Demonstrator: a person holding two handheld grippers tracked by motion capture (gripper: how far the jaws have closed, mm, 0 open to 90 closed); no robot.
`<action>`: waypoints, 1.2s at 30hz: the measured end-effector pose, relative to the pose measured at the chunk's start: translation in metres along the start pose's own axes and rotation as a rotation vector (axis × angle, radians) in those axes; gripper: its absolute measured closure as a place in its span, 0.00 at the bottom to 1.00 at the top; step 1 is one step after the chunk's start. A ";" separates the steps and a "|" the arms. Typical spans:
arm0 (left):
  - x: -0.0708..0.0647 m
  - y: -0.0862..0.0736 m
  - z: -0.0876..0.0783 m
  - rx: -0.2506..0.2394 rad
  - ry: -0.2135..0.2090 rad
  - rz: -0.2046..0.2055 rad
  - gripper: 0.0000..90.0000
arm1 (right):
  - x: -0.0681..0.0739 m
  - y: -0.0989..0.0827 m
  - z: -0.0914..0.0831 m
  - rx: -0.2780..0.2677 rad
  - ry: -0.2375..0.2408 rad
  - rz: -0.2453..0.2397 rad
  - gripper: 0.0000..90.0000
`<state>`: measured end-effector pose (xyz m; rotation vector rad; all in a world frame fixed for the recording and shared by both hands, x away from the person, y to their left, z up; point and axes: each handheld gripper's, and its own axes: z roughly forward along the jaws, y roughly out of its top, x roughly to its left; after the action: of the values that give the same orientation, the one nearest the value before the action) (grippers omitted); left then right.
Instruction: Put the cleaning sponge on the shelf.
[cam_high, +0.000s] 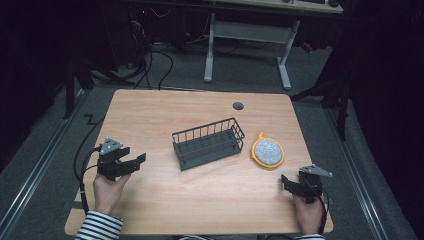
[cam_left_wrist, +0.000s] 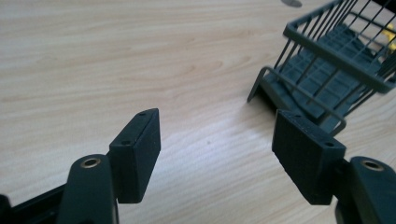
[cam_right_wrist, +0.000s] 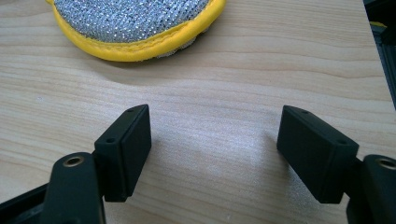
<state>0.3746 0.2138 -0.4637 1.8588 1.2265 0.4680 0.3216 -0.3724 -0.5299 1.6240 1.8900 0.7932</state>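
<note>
A dark grey wire basket (cam_high: 208, 143) stands in the middle of the wooden table (cam_high: 150, 115), and its near corner (cam_left_wrist: 299, 88) fills the upper right of the left gripper view. A round scouring pad (cam_high: 268, 152) with a silver face and yellow rim lies just right of it; the pad (cam_right_wrist: 135, 23) lies close ahead of the right jaws. My left gripper (cam_high: 134, 162) is open at the left, low over bare wood, some way from the basket. My right gripper (cam_high: 286, 181) is open near the front right edge, nothing between its jaws.
A round cable hole (cam_high: 238, 105) sits near the table's far edge. Cables (cam_high: 82, 165) trail off the left side. Behind the table stands a white desk frame (cam_high: 245, 35) on a grey floor. Bare wood lies between the two grippers.
</note>
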 end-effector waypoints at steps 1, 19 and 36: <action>0.001 -0.004 -0.001 0.004 0.003 -0.001 0.37 | 0.000 0.000 0.000 0.000 0.000 0.000 0.29; 0.003 -0.046 0.010 0.029 -0.027 -0.018 0.34 | 0.000 0.000 0.000 0.001 -0.001 0.000 0.29; 0.005 -0.062 0.031 0.042 0.067 -0.027 0.32 | 0.000 0.000 0.000 0.005 -0.002 -0.002 0.29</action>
<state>0.3628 0.2146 -0.5323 1.8728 1.3132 0.4963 0.3216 -0.3721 -0.5297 1.6248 1.8933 0.7872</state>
